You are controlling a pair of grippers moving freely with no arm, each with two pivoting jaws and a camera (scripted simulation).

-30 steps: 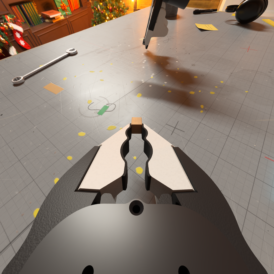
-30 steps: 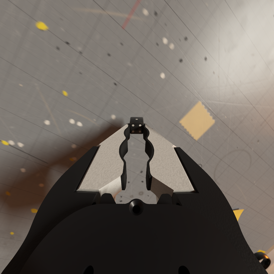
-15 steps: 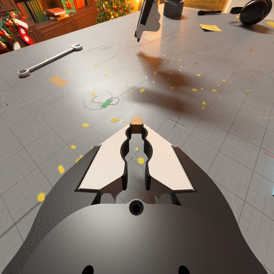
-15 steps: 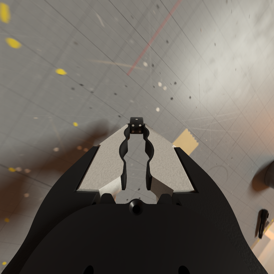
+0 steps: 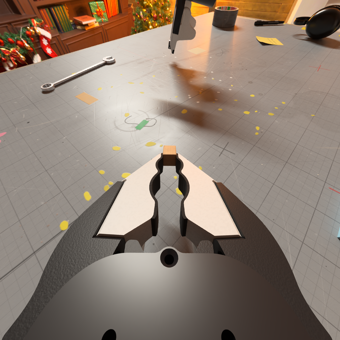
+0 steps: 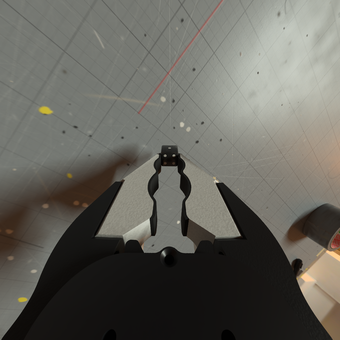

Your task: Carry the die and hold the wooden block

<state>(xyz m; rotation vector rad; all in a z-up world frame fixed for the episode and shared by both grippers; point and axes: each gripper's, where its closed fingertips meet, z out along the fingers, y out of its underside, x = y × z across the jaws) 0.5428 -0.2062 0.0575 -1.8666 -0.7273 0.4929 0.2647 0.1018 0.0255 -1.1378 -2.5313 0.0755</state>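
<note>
My left gripper is shut on a small wooden block at its fingertips and holds it above the grey cutting mat. My right gripper is shut on a black die with white pips and holds it well above the mat, pointing down at it. The right gripper also shows in the left wrist view, hanging high over the far part of the table, its tips pointing down.
A steel wrench lies far left. A grey tape roll stands at the back and shows in the right wrist view. A black marker, yellow note and black round object lie far right. A green tag lies ahead.
The left gripper has drawn back and up a little with the block. The right gripper has carried the die toward the far side; the tape roll has come into its view.
</note>
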